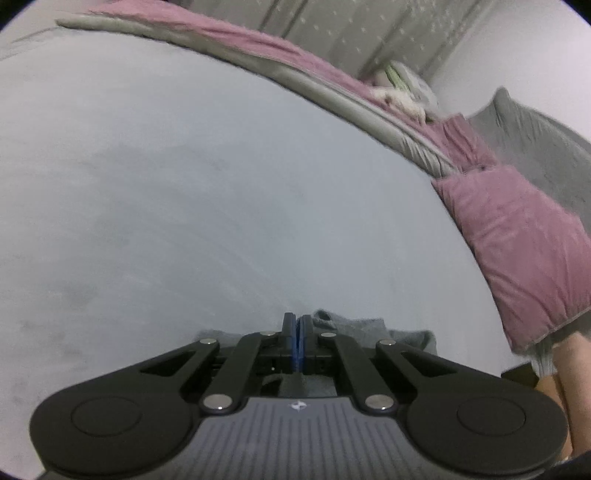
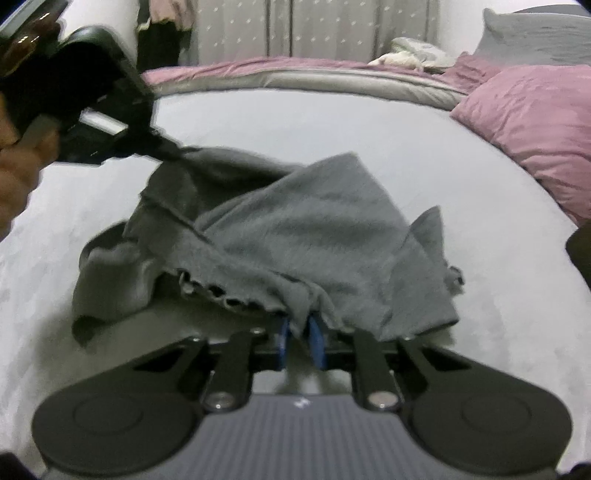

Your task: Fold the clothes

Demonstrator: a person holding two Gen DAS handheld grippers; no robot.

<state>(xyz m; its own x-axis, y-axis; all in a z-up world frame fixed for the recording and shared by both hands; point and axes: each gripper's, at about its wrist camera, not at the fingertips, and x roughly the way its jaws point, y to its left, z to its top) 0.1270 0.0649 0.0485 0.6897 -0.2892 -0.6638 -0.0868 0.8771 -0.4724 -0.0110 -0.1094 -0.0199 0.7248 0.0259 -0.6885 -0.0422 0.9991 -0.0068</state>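
Grey garment [image 2: 295, 236] is bunched on the pale bed sheet [image 2: 332, 118], partly lifted at two points, no fold laid yet. Nearest you, your right gripper [image 2: 299, 332] has its blue pads clamped on the frilly hem edge; cloth sits between the fingers. Further off to the left in the right wrist view, your left gripper [image 2: 166, 149] pinches another corner and holds it up off the sheet. In the left wrist view that left gripper's jaws stand fully closed, w/ grey cloth showing just under and beside the tips.

Progress, as I judge it: early. Both corners are gripped, but you've got to spread and flatten it, then do the actual folds.

Beyond the garment: pink pillow [image 2: 535, 125] at right, pink duvet [image 2: 258, 70] along the far edge, dotted curtain [image 2: 332, 29] behind.

Writing: none legible; only a small white logo mark on each gripper body, can't read it.
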